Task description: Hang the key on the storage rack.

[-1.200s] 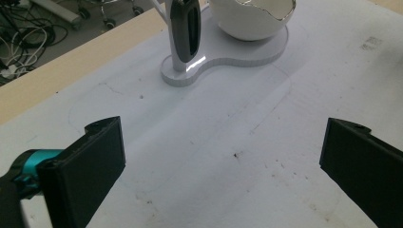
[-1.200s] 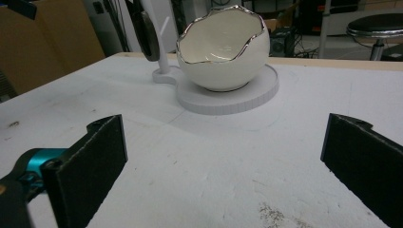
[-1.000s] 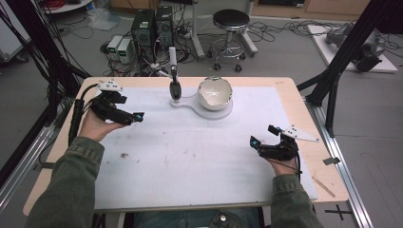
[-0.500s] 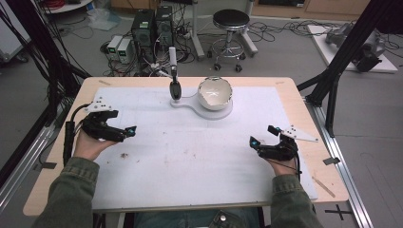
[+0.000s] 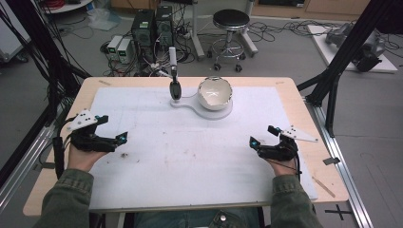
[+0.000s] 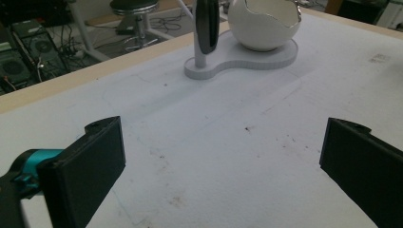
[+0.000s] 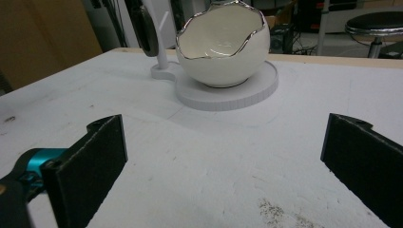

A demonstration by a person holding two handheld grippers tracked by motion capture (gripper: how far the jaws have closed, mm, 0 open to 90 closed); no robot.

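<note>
A white eggshell-shaped bowl [image 5: 215, 92] with a jagged silver rim stands on the round end of a flat white base [image 5: 202, 108] at the far middle of the tabletop [image 5: 285, 90]. The right gripper view looks into the bowl [image 7: 222, 45]: its cream inside is glossy and holds nothing that can be made out. Just beside the bowl, on the narrow end of the same base, a thin white post carries a dark oval object [image 5: 175, 89], upright and apart from the bowl.

The left hand-held gripper [image 5: 121, 139] lies near the tabletop's left edge, well apart from the bowl, its jaws spread wide with nothing between them. The right hand-held gripper [image 5: 259, 140] rests near the right edge, also well apart from the bowl, its jaws likewise wide and empty.

The high view alone takes in the floor beyond the bowl: a round black stool [image 5: 230, 20], computer boxes [image 5: 153, 26] and loose cables. The left gripper view shows the bowl [image 6: 264, 23] from outside and low, so its inside is hidden there, and it brings out dark specks [image 6: 247, 128] scattered over the white mat [image 6: 214, 156]. The right gripper view shows the base's ridged side [image 7: 228, 97] and a gritty patch [image 7: 273, 209] on the mat near its jaws.
</note>
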